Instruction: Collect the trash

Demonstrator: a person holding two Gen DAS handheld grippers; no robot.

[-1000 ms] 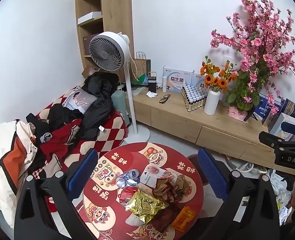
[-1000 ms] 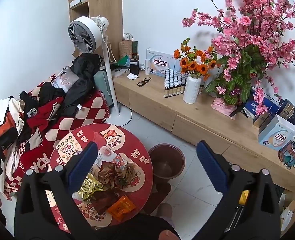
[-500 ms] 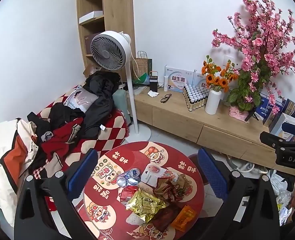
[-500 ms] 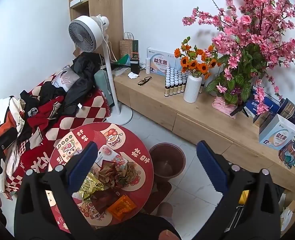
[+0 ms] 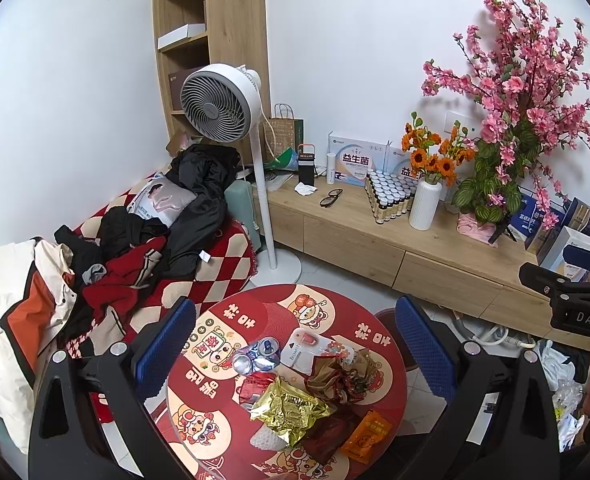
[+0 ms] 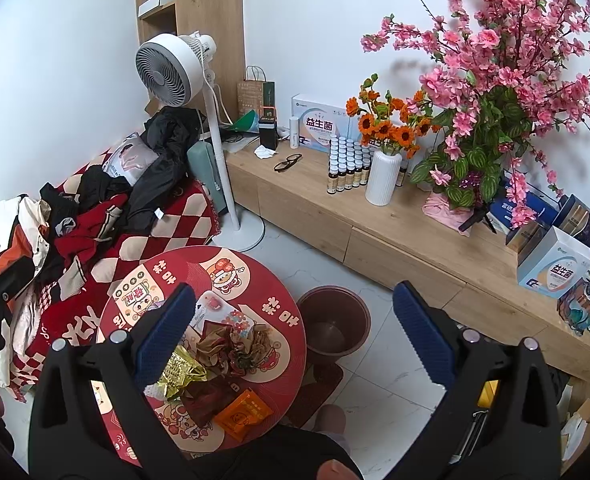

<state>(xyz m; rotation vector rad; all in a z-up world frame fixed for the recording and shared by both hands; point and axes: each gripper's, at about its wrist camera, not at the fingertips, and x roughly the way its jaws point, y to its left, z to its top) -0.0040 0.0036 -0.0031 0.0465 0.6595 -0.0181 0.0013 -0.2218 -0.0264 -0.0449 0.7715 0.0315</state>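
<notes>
- Both tongs hang high over the round red cartoon-print table (image 5: 231,320): the left gripper (image 5: 295,344) and the right gripper (image 6: 293,330) stand spread wide, blue pads holding nothing.
- On that table lies the trash: a crumpled gold foil wrapper (image 5: 289,410), a brown crinkled paper wrapper (image 5: 341,372), crushed silver drink cans (image 5: 255,356), a flat orange sachet (image 5: 367,436) and a white blister card (image 5: 303,354).
- Just beside the table, on the white floor, stands the round dark-red plastic bin (image 6: 333,320); it looks empty.
- Judging by this, collection has not begun; every piece remains to be picked and dropped.
</notes>
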